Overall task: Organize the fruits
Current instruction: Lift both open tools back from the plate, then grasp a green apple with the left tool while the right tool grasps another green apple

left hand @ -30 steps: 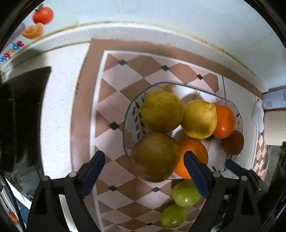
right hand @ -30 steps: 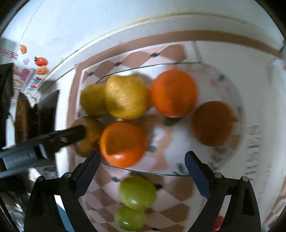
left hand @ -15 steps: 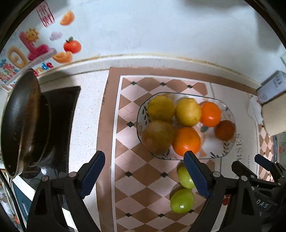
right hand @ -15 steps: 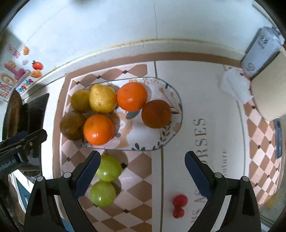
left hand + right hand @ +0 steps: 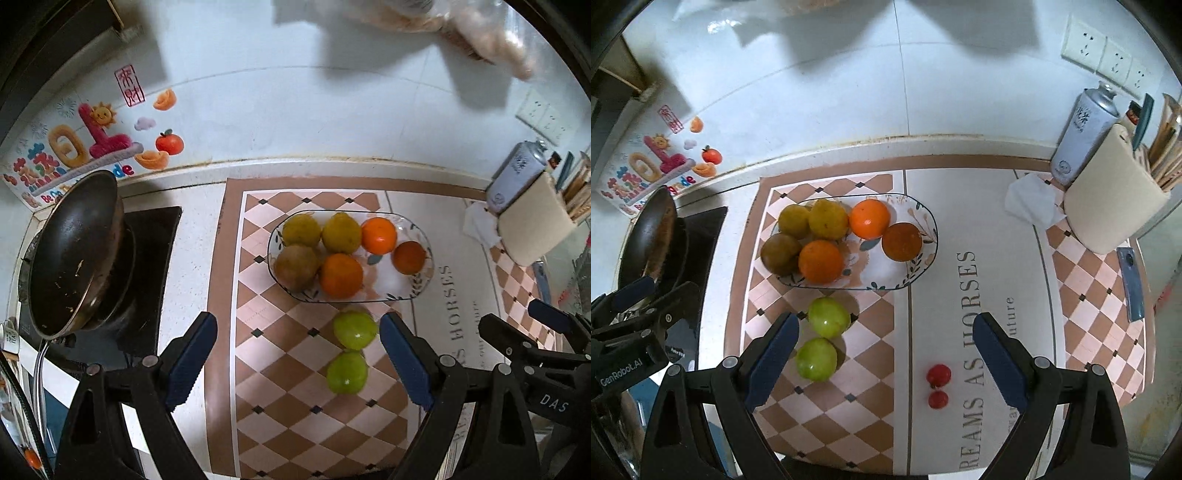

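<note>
Both tools hang high over the bench (image 5: 993, 206), pointing steeply down. Left tool (image 5: 295, 354): jaws spread wide, nothing between the blue pads, nothing held. Right tool (image 5: 886, 354): jaws likewise wide apart and empty. Patterned oval plate (image 5: 923, 236) sits on the checkered mat (image 5: 871, 332), toward 12 o'clock from the right tool. Count on the plate: six fruits. Two yellow ones, likely lemons (image 5: 828, 218), touching side by side at the plate's 10 to 11 o'clock edge; one dull brownish-green fruit (image 5: 781, 253) at 8 o'clock, kind not clear; two bright oranges, one (image 5: 868, 218) at 12 o'clock and one (image 5: 820, 261) at 7 o'clock; one darker brown-orange fruit (image 5: 901, 241) at 3 o'clock, just beside the upper orange. Off the plate: two green fruits on the mat at the plate's 6 o'clock, the upper one (image 5: 828, 316) near the rim, the lower one (image 5: 816, 359) just below it, about touching. Two small red fruits (image 5: 938, 375), cherry-sized, one above the other on the pale lettered strip of the mat, at 4 o'clock from the green pair. Off at 9 o'clock: one dark frying pan (image 5: 74, 251) on the black stove (image 5: 151, 266). At 2 o'clock: one spray can (image 5: 1082, 133), one crumpled white tissue (image 5: 1030, 201), one pale upright board (image 5: 1115, 199).
</note>
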### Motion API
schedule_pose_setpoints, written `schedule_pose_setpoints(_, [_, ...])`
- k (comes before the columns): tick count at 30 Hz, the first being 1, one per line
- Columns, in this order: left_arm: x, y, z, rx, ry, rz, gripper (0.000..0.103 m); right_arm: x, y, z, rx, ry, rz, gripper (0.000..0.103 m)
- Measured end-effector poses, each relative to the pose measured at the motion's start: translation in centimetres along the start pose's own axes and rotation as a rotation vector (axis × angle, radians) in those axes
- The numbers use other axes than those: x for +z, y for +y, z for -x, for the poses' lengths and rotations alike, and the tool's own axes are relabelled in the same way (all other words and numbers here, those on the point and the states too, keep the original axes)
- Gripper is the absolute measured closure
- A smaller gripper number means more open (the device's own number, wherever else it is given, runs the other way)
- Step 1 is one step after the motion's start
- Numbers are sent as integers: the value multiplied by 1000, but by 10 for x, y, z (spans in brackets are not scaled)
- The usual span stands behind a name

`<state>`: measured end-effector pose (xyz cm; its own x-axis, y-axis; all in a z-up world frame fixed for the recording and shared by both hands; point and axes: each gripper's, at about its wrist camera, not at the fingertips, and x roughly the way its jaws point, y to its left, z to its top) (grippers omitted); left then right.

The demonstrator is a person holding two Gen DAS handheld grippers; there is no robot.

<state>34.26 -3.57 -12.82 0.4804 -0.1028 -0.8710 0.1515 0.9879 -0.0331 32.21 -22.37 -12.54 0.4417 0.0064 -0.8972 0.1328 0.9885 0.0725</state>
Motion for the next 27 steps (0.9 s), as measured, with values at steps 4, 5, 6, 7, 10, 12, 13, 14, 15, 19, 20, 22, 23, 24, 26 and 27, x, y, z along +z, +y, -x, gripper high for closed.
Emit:
schedule_pose_setpoints(4, [-9,-5,20,-3,-31,-13,13,-8,1,23,4,-32,1,6])
schedule_pose_setpoints(5, [-10,-5,23,-3,-34,-13,13,-10,1,28,5,-41,1,6])
schedule_pose_setpoints(6, [-11,-6,25,-5,-35,-13,13,-11,1,33,6,-47,2,6])
schedule_pose_setpoints(7, [-13,-6,28,-10,-38,-8,13,-12,1,36,9,-51,1,6])
schedule_pose_setpoints(10, [-15,-7,33,-19,-45,-1,13,-14,1,45,18,-64,-2,6])
schedule_pose_setpoints(12, [-16,-8,33,-20,-40,0,13,-14,1,48,25,-73,-5,6])
schedule_pose_setpoints(13, [-17,-9,31,-18,-35,3,13,-13,1,48,27,-74,-7,6])
schedule_pose_setpoints(14, [-17,-9,30,-16,-31,6,13,-13,1,48,29,-74,-10,6])
schedule_pose_setpoints(15, [-17,-10,27,-13,-26,4,13,-13,0,48,35,-75,-16,6])
schedule_pose_setpoints(19, [-17,-15,5,-1,20,0,0,-10,-6,38,58,-69,-48,6])
schedule_pose_setpoints(20, [-18,-16,-2,2,28,-3,0,-10,-8,33,65,-66,-58,6])
schedule_pose_setpoints(22, [-19,-19,-23,11,68,-10,0,-8,-14,20,89,-52,-74,6])
schedule_pose_setpoints(23, [-21,-21,-33,16,88,-15,0,-7,-18,12,115,-35,-89,6])
schedule_pose_setpoints(24, [-24,-23,-48,21,119,-25,0,-7,-22,1,147,-16,-103,6])
schedule_pose_setpoints(26, [-31,-28,-74,22,178,-43,0,-9,-29,-20,188,19,-131,6])
schedule_pose_setpoints(27, [-36,-31,-89,20,220,-45,0,-10,-31,-32,194,40,-138,6])
